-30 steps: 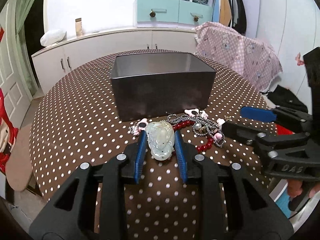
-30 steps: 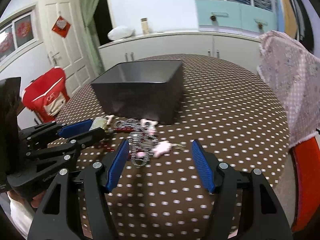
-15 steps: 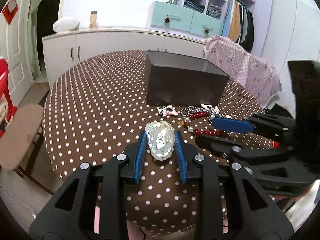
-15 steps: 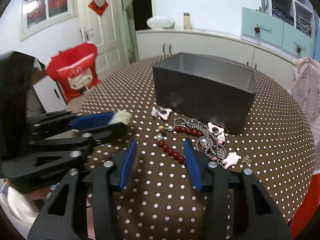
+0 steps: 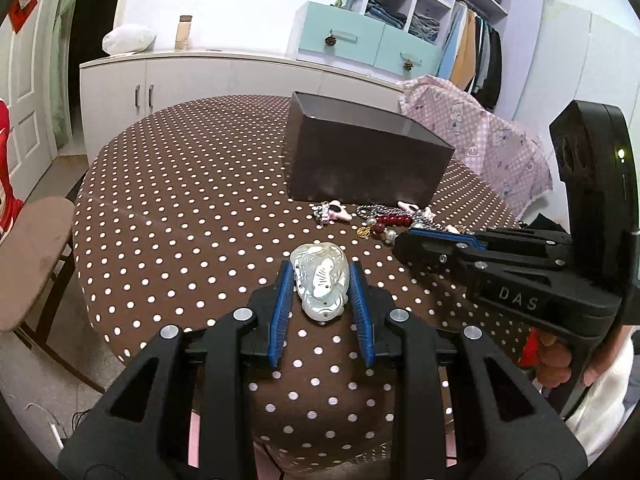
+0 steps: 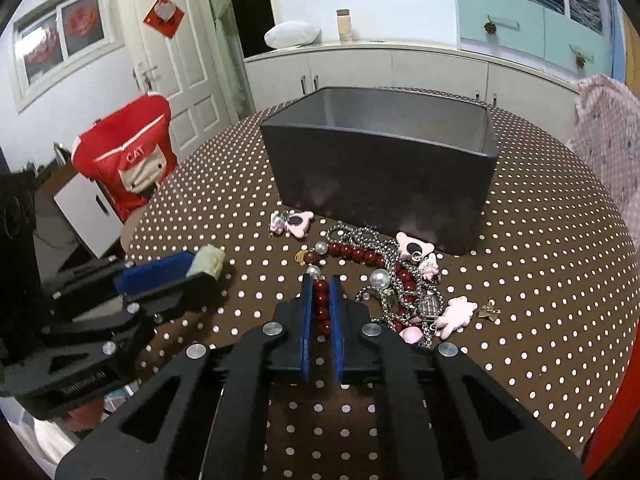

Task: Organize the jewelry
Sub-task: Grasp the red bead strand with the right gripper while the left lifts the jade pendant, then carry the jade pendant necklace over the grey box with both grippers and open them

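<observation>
Your left gripper pinches a pale carved pendant by its sides; hard, smooth, likely chippable. Your right gripper, jaws just closed, nips the limp red bead strand on the dotted table beside the dark box; expect it to trail

Both grippers are matte black plastic with triangular cut-outs, silver round screw heads and ribbed blue pads. The right gripper bears raised letters "DAS" and a tall black block with a small green light. The hand behind it wears a white sleeve.
</observation>
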The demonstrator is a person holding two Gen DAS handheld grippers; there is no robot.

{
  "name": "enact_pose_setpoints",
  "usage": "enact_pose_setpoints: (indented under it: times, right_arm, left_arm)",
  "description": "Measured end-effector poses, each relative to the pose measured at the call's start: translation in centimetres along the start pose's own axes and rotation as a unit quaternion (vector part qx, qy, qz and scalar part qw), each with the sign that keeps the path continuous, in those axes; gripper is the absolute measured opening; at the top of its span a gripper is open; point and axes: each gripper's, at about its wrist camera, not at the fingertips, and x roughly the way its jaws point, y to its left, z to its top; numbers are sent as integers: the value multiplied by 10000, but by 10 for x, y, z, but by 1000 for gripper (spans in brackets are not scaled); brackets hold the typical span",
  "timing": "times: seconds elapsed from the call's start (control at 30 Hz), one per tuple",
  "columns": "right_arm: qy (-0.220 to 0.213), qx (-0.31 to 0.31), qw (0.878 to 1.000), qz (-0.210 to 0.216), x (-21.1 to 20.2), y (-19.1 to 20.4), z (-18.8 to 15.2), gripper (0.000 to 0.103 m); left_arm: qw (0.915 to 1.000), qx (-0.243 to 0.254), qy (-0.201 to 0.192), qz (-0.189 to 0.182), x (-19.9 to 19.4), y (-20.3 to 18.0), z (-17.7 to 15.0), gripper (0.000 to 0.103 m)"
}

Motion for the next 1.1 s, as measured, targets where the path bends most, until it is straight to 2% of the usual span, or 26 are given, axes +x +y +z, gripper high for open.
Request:
enact_pose_setpoints:
  times: [0.27,0.53,1.1]
  right_arm:
    - [-407,109,9990,145,-29,-2,13,6]
    - [-809,311,9962,82,-55,-14,23,6]
    - [-1424,212,9896,22,-90,-17,48,6]
  left_arm:
    - [9999,85,-83,-81,-2,-7,8,29]
    - [9997,79,-223,-93,-5,-13,24,29]
    - [9969,374,-684,-43,-16,-29,58,29]
